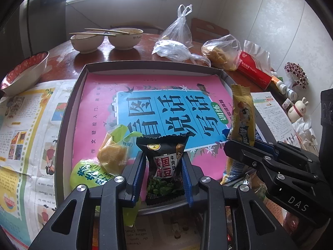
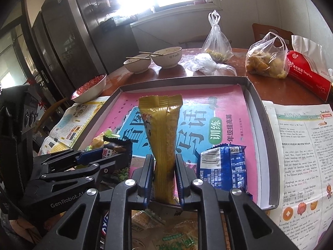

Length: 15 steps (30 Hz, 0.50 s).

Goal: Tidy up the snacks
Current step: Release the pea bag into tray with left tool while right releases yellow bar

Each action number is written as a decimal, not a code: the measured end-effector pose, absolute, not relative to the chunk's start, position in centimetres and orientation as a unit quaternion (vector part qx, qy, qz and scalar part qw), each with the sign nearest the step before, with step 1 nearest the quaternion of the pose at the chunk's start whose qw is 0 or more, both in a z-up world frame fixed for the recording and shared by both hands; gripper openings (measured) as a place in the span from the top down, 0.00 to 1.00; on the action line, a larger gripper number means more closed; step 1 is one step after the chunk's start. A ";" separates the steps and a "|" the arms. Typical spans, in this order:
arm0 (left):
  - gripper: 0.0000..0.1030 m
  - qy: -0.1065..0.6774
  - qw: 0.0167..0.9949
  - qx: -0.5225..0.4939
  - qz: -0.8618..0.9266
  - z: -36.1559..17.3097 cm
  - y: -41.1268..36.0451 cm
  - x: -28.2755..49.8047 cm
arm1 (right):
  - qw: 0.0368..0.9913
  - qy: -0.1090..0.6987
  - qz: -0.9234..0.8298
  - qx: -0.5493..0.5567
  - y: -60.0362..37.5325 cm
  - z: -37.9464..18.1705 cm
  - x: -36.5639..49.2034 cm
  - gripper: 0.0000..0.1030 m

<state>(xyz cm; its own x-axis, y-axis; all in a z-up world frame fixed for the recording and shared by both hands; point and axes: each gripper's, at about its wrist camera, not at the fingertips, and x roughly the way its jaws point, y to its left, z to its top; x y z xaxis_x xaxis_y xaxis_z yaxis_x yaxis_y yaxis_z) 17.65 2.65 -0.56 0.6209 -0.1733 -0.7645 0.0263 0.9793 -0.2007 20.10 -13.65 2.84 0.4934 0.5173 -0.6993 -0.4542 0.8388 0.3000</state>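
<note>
left tool (image 1: 163,164) clamped on a black pea packet (image 1: 164,166), packet upright between the pads, its lower edge over the tray's (image 1: 68,112) near rim. right tool (image 2: 164,175), just beside it, has a gold bar wrapper (image 2: 162,137) standing between its pads; the pinch looks loose, about at letting-go. blue packet (image 2: 222,166) lies flat in the tray just right of that tool. green-wrapped sweets (image 1: 108,158) lie just left of the left tool.

step in hand, as i judge it: setting both snacks down inside the tray.

to do it well: lower each pack until its bottom rests on the pink book cover (image 1: 145,87), beyond the rim, before opening. lay the tall bar flat, clear of the blue packet. keep the two tools from knocking; they sit close.
</note>
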 end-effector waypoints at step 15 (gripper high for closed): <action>0.61 0.429 0.897 -0.084 -0.061 0.1 2.4 16.8 | 0.870 0.406 0.275 0.046 -14.4 3.6 19.5 0.67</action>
<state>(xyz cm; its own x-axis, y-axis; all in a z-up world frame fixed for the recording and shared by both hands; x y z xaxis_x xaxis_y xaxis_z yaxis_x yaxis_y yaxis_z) 16.82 2.40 0.06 0.6244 -0.1819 -0.7597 0.0377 0.9784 -0.2033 19.50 -14.37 3.58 0.5182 0.5166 -0.6817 -0.4410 0.8442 0.3046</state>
